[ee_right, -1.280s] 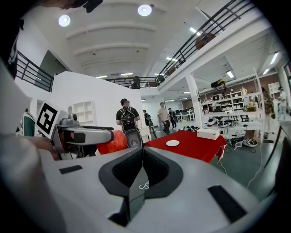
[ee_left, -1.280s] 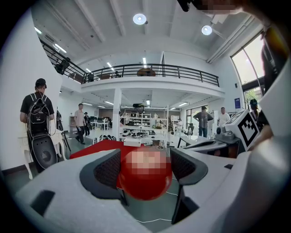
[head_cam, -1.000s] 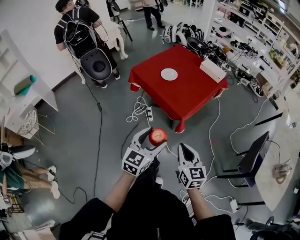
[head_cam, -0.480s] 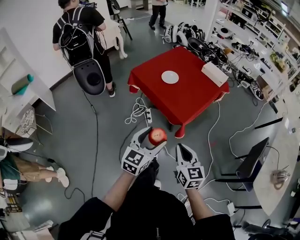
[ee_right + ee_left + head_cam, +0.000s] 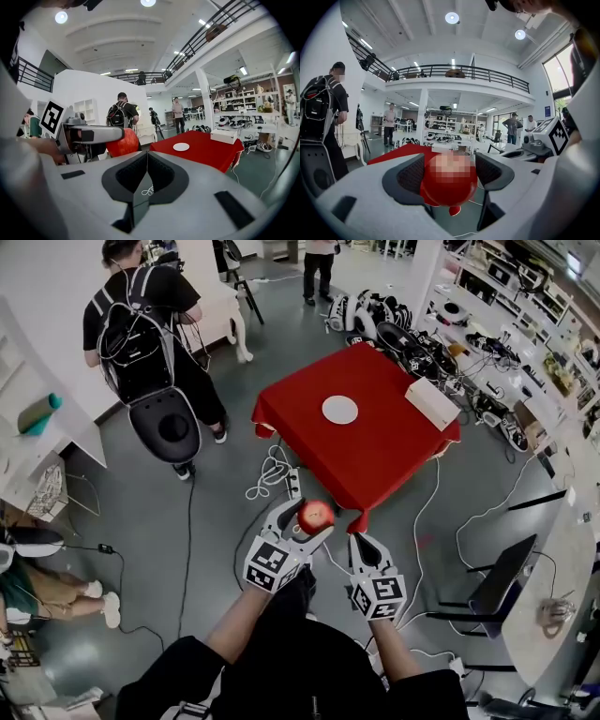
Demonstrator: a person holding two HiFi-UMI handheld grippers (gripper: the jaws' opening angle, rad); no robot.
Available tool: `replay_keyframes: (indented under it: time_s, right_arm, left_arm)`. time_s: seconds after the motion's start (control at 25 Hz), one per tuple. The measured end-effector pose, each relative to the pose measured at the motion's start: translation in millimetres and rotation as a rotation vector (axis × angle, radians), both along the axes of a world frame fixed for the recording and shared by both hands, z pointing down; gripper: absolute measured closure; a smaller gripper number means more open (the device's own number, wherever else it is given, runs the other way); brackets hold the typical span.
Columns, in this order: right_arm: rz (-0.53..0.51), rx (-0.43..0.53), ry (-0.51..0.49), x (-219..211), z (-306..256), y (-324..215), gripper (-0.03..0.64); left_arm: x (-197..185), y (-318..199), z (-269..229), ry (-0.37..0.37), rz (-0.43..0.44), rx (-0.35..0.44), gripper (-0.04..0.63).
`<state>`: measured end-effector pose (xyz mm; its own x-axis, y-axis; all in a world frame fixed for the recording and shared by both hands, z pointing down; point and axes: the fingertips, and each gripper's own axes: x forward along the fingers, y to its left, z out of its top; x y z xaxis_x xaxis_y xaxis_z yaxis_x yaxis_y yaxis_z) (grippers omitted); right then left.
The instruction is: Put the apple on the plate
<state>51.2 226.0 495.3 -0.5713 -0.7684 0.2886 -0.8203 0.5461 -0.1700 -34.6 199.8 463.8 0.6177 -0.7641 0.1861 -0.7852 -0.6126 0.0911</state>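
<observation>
A red apple sits between the jaws of my left gripper, which is shut on it; in the left gripper view the apple fills the gap between the dark pads. My right gripper is beside it, shut with nothing in it, its jaws meeting in the right gripper view. The white plate lies on the red table ahead of both grippers, also seen as a small plate in the right gripper view. The apple shows at that view's left.
A white box lies on the table's right side. A person with a backpack stands at the left. Cables and a power strip trail over the grey floor before the table. Shelves with gear line the right side.
The table and plate have come slightly nearer in the head view. The person with the backpack has moved nearer along the left. Both grippers keep their states.
</observation>
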Motion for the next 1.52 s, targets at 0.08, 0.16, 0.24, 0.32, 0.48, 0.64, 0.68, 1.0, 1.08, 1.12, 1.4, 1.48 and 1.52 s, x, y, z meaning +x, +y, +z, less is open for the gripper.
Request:
replay_keyframes:
  time_s: [0.08,0.16,0.24,0.32,0.48,0.64,0.68,1.0,1.08,1.12,1.4,1.48,1.52]
  right_arm:
    - [0.000,-0.005,0.005,0,1,-16,0.606]
    - [0.000,-0.008,0.008,-1,1,-32,0.604]
    - [0.001,-0.010,0.010,-2,1,-48,0.604]
    - [0.004,-0.013,0.015,-5,0,-65,0.604]
    - [0.013,-0.018,0.022,-6,3,-103,0.606]
    - [0.036,-0.025,0.020,-13,7,-149,0.606]
    - [0.043,-0.027,0.021,-17,6,-162,0.606]
    - [0.097,-0.046,0.024,-22,11,-239,0.604]
    - [0.112,-0.050,0.023,-24,13,-249,0.606]
    - [0.120,-0.051,0.022,-23,13,-253,0.605]
    - [0.154,-0.073,0.021,1,21,-273,0.604]
    - [0.154,-0.083,0.018,8,26,-280,0.606]
    - [0.149,-0.087,0.017,11,28,-285,0.605]
  left_arm:
    - [0,-16,1,0.002,0.003,-0.003,0.252]
    - [0,-33,3,0.004,0.006,-0.006,0.252]
    - [-1,-49,3,0.007,0.010,-0.009,0.252]
    - [-3,-67,4,0.009,0.016,-0.012,0.252]
    - [-6,-104,9,0.006,0.027,-0.023,0.252]
    - [-12,-152,15,0.003,0.047,-0.034,0.252]
    - [-15,-166,16,0.001,0.056,-0.035,0.252]
    - [-22,-246,17,-0.007,0.113,-0.044,0.252]
    - [-23,-259,20,-0.009,0.126,-0.046,0.252]
    - [-23,-264,21,-0.010,0.132,-0.049,0.252]
    - [1,-292,33,-0.005,0.161,-0.071,0.252]
    - [10,-299,38,-0.003,0.161,-0.076,0.252]
    - [13,-304,40,-0.003,0.158,-0.077,0.252]
